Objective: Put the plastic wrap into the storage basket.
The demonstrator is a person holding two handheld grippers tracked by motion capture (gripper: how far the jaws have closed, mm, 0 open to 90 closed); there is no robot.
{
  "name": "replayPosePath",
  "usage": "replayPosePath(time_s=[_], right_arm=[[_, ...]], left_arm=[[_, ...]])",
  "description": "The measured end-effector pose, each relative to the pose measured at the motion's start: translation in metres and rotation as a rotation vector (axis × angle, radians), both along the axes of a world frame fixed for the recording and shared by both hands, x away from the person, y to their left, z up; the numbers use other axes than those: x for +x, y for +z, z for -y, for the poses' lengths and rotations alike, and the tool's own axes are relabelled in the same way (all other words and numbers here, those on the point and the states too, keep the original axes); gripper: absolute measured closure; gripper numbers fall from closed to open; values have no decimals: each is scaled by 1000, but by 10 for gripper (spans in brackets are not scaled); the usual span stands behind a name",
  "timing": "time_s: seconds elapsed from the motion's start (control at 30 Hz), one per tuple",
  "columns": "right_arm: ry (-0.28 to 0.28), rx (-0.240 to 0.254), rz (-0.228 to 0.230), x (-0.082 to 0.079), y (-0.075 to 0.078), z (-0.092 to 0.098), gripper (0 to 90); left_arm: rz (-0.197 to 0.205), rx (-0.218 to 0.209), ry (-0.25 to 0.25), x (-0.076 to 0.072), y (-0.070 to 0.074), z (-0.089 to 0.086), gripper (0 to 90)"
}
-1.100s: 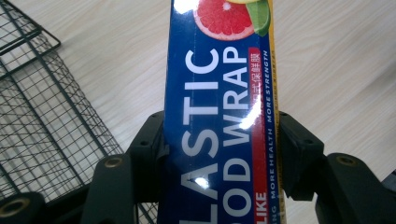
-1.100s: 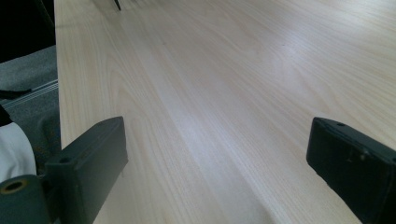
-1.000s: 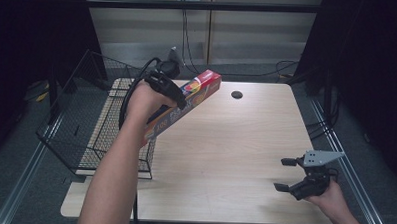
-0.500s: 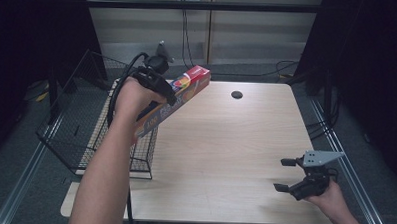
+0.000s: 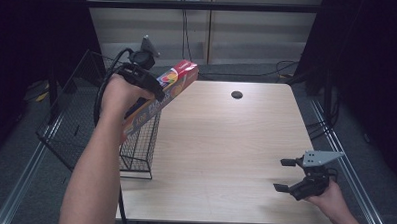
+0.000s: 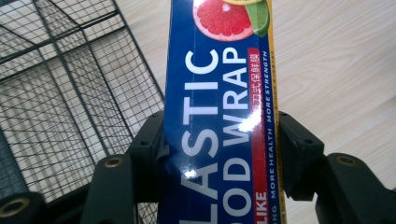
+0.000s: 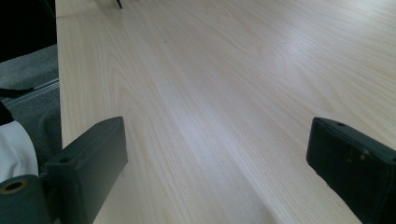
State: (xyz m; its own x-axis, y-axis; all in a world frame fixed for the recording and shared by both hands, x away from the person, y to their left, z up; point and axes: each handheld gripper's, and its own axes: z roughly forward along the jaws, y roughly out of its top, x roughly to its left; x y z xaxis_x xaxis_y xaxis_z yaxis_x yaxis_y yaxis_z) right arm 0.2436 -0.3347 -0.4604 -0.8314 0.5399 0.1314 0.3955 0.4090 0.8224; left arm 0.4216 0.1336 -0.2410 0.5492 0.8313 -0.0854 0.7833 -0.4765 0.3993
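1. High view: the left gripper [image 5: 146, 85] is raised above the table's left edge, its jaws clamped across a long plastic wrap box [image 5: 173, 81]. The box tilts, its red end highest and pointing toward the table's far side, its lower end over the wire basket [image 5: 137, 150] that stands at the left edge of the wooden table [image 5: 225, 143]. The right gripper [image 5: 284, 175] rests low near the table's near right corner, jaws spread wide with nothing between them. A small dark disc [image 5: 236, 95] lies near the far edge.

2. Left gripper view: both black jaws press the sides of the blue box [image 6: 219, 116], printed "PLASTIC FOOD WRAP", with the basket's mesh [image 6: 70, 93] to its left.

3. Right gripper view: the two jaws stand far apart over bare tabletop [image 7: 210, 93], holding nothing.
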Motion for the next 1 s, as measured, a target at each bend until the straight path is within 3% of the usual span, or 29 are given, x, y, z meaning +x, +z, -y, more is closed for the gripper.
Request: replayPosePath(time_s=[0.47,0.97,1.0], right_arm=[[3,-1,3,0,0,-1,51],[4,1,0,0,1,-1,51],[3,2,0,0,1,0,51]], left_arm=[[-1,-4,49,-1,6,-20,439],[2,2,82,-3,7,-31,440],[3,-12,96,-3,8,-32,439]])
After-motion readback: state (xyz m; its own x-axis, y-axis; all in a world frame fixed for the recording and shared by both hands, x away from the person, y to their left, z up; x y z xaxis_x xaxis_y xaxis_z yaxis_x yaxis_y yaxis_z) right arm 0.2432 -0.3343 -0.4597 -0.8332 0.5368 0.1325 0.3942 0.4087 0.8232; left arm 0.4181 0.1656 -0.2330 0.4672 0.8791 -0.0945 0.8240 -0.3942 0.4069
